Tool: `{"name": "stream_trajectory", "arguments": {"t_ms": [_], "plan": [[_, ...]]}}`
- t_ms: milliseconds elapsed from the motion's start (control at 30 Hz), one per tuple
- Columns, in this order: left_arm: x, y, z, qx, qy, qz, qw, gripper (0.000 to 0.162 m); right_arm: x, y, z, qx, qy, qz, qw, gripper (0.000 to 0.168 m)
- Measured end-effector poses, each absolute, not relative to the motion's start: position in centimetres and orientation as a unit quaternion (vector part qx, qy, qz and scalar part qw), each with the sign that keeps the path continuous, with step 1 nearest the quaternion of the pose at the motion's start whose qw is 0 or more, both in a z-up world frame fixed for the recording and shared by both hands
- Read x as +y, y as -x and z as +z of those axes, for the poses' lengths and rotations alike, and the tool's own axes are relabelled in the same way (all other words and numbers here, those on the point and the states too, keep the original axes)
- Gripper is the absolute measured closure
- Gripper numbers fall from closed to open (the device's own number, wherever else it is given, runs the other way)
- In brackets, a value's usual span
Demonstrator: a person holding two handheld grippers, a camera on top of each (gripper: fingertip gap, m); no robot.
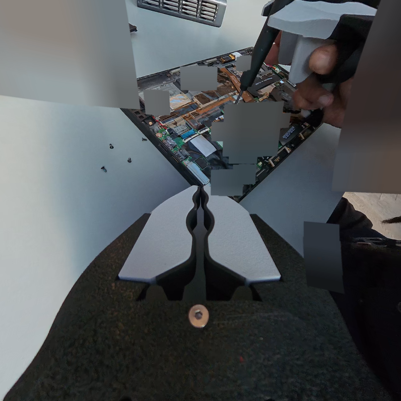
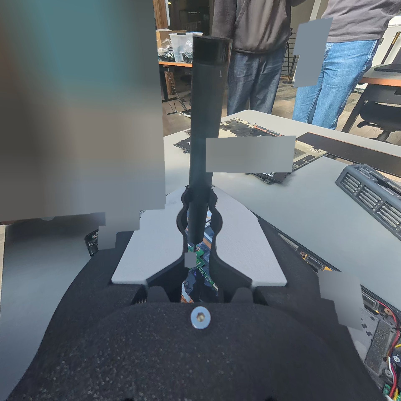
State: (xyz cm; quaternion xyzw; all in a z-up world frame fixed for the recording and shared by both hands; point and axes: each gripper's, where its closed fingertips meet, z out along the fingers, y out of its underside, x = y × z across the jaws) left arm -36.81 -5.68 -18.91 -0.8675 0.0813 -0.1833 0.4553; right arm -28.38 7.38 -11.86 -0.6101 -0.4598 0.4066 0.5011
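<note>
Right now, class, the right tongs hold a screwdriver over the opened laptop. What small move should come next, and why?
Probably lower the screwdriver slightly and seat its tip squarely before turning. The right tongs grip it near upright, and its tip is at the laptop board. Four loose screws lie beside the laptop; the left tongs are shut and empty.

Matt black screwdriver (image 2: 206, 130), rough grey-padded tool (image 2: 198, 195), smooth matt table (image 1: 54, 173), shiny metal screws (image 1: 129, 160)

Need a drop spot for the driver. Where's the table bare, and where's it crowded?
Bare: the white table left of the opened laptop, below the loose screws; also the strip between laptop and bit case. Crowded: over the laptop, where the right gripper holds the screwdriver, and the far edge with the removed panel. The left gripper is shut at the laptop's corner.
</note>
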Motion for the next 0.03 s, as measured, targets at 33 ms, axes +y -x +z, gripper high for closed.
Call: {"name": "stream_trajectory", "arguments": {"t_ms": [33], "plan": [[-5.69,36.84,-18.89,0.081,0.867,-0.183,0.456,0.162,7.44,28.47,-11.86,-0.462,0.61,0.402,0.502,0.151]]}}
